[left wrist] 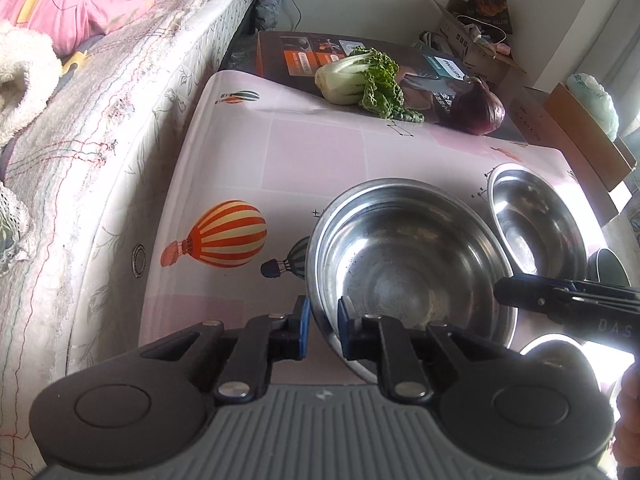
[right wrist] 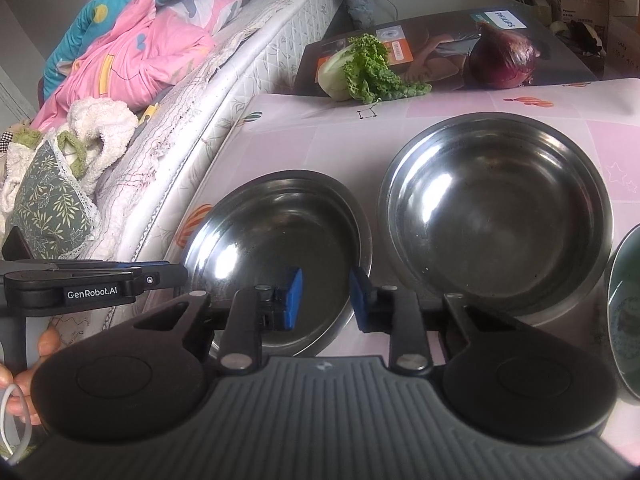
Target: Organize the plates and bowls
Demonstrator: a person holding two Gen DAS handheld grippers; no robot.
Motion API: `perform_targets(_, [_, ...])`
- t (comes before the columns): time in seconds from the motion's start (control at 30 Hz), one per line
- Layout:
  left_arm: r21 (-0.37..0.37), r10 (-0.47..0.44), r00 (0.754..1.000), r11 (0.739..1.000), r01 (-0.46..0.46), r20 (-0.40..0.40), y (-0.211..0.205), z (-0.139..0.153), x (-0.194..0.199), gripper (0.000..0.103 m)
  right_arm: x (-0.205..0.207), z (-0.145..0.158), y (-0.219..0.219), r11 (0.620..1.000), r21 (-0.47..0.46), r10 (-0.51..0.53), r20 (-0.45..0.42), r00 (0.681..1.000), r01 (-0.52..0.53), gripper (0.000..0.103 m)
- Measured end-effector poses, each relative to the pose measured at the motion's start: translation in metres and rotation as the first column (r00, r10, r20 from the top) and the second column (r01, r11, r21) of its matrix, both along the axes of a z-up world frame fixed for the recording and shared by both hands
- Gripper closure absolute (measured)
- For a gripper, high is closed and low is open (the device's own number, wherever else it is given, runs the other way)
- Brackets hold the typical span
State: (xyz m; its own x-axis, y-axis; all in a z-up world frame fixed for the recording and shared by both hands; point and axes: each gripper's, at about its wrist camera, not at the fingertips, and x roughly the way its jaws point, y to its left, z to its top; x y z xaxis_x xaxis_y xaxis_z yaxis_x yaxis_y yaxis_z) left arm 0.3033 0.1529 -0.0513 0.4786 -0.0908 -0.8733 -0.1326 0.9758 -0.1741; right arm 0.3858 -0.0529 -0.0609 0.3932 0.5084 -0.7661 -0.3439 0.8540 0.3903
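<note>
A bed (left wrist: 120, 92) with a pink quilt (right wrist: 132, 52) runs along the left of the scene, hard against a table (left wrist: 280, 152) covered in a pale pink cloth printed with hot-air balloons. Near the left side of the table sits a steel bowl (left wrist: 408, 264), and both grippers are at it. The left gripper (left wrist: 322, 324) has its blue pads drawn nearly together, one outside and one inside the bowl's near-left rim, pinching the thin wall between them. In the right wrist view the same bowl (right wrist: 280, 232) is the left-hand one, and the right gripper (right wrist: 325, 300) straddles its near-right rim, one pad inside the bowl and one outside; a gap shows between the pads, and I cannot tell whether they press on the metal. Just to the right stands a second steel bowl (right wrist: 496, 216), close beside the first without clearly touching it. Further right, at the picture's edge, is part of a third, greenish dish (right wrist: 624, 312). At the far side of the table lie a leafy cabbage (right wrist: 360, 68) and, to its right, a red onion (right wrist: 502, 60), on a flat printed box (right wrist: 440, 40).
</note>
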Motion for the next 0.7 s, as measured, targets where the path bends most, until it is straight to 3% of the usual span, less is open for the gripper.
perform_targets(0.4, [-0.080,0.008,1.000,0.997,-0.009,-0.010,0.012,0.001,-0.010,0.093,-0.010,0.000,0.030,0.996,0.022,0.084,-0.038,0.996,-0.083,0.082])
perform_targets(0.6, [-0.075,0.036,0.999,0.996,-0.037,-0.007,0.022,0.003,-0.013,0.092,-0.012,0.011,0.015,1.000,-0.001,0.030,-0.002,1.000,-0.030,0.080])
perform_targets(0.7, [-0.076,0.041,0.999,0.996,-0.041,-0.006,0.024,0.004,-0.011,0.080,-0.006,0.014,-0.002,1.000,0.008,-0.022,-0.016,1.000,0.022,0.079])
